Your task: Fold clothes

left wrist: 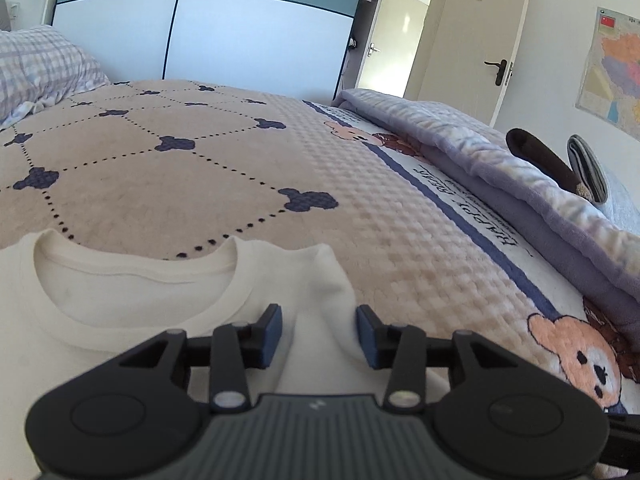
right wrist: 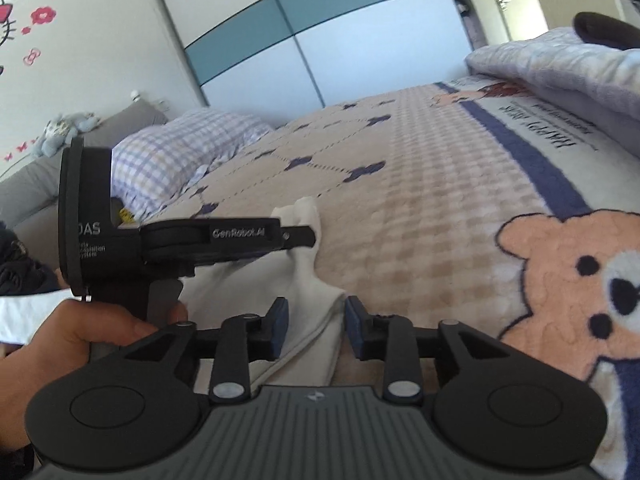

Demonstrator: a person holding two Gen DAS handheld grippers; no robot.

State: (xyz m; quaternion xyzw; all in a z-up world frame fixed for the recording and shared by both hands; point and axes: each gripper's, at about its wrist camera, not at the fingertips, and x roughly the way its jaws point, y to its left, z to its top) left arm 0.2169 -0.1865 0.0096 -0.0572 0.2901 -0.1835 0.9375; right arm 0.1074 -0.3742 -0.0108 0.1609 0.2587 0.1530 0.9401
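1. A cream sweatshirt [left wrist: 132,304] is lying on the bed [left wrist: 224,168], its round neckline facing up and its shoulder bunching into a soft ridge near the middle of the left wrist view
2. The left gripper [left wrist: 319,334] is hovering low over that shoulder ridge with its jaws standing apart; the cloth is sitting between the blue pads [left wrist: 274,334] but they are not pressing on it
3. The right gripper [right wrist: 316,326] is likewise standing spread, with a fold of the same cream fabric [right wrist: 308,320] rising between its pads, and a gap is showing on each side of the fold
4. In the right wrist view the left gripper is appearing from the side, and a hand [right wrist: 80,344] is wrapping around its handle at lower left
5. The bed is wearing a beige quilted cover with dark blue clover marks, a blue stripe and bear pictures [right wrist: 572,288] along its right edge
6. A lavender blanket [left wrist: 500,172] is lying folded along the far right side of the bed, and a checked pillow [left wrist: 40,68] is resting at its left end
7. A wardrobe [left wrist: 208,20] with blue and white sliding doors is standing behind the bed
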